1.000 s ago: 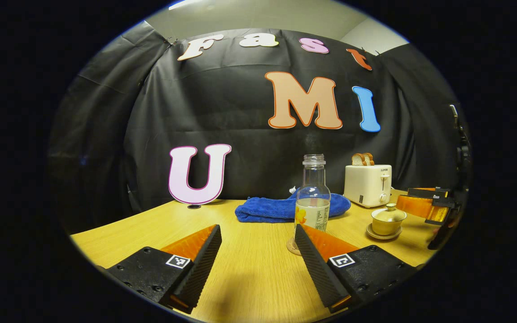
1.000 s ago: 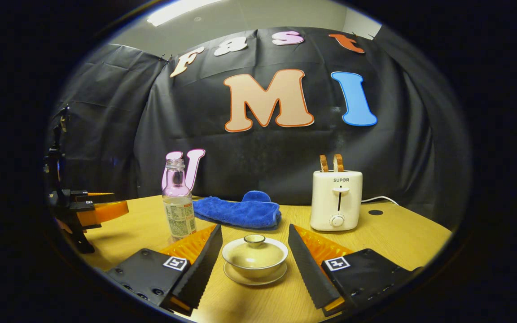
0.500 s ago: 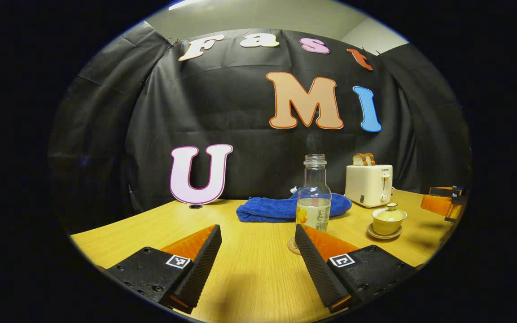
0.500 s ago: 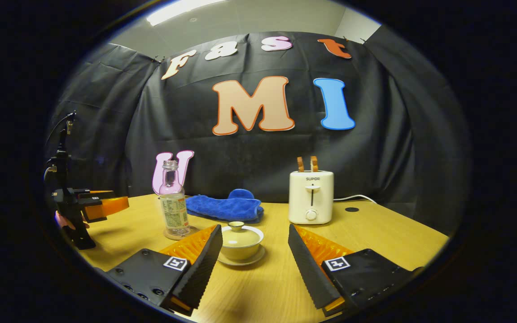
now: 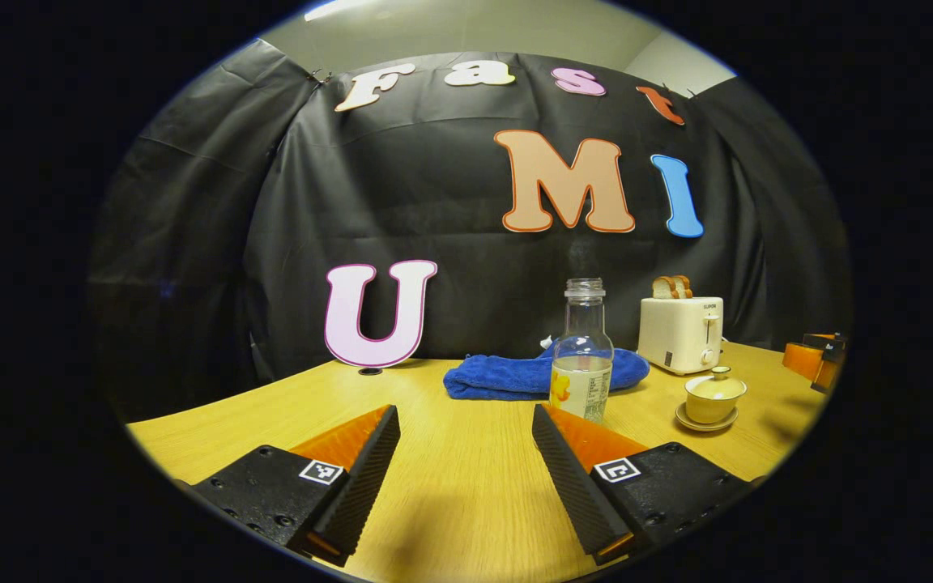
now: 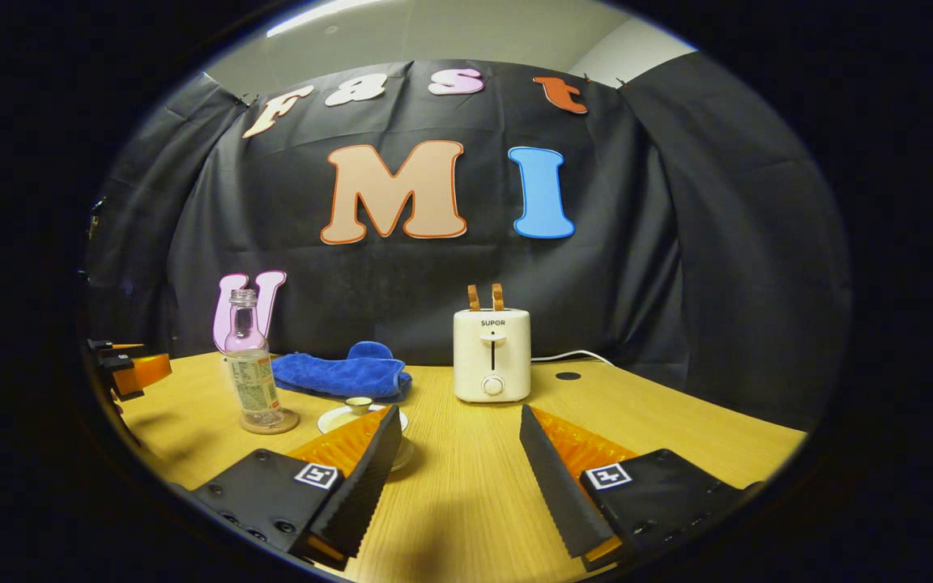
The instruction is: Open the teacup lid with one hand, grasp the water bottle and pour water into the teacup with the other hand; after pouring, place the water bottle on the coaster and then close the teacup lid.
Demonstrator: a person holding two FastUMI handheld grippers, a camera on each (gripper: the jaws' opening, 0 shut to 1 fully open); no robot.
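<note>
A clear water bottle (image 5: 584, 364), uncapped and part full, stands beyond my left gripper (image 5: 464, 413), just behind its right finger. That gripper is open with nothing between its fingers. The cream teacup (image 5: 714, 395) sits on its saucer to the right, lid on. In the right gripper view the bottle (image 6: 249, 364) stands on a round coaster (image 6: 270, 423) at the left. The teacup (image 6: 359, 402) is partly hidden behind the left finger of my right gripper (image 6: 459, 411), which is open and holds nothing.
A white toaster (image 6: 492, 355) with bread in its slots stands at the back of the wooden table (image 6: 466, 502). A blue towel (image 5: 531, 376) lies behind the bottle. The left gripper (image 6: 126, 368) hovers at the far left, and the right gripper (image 5: 819, 360) at the far right.
My right gripper has drawn back and swung right, so the teacup moved from between its fingers to behind its left finger. The left gripper view has shifted slightly, with the bottle sliding right.
</note>
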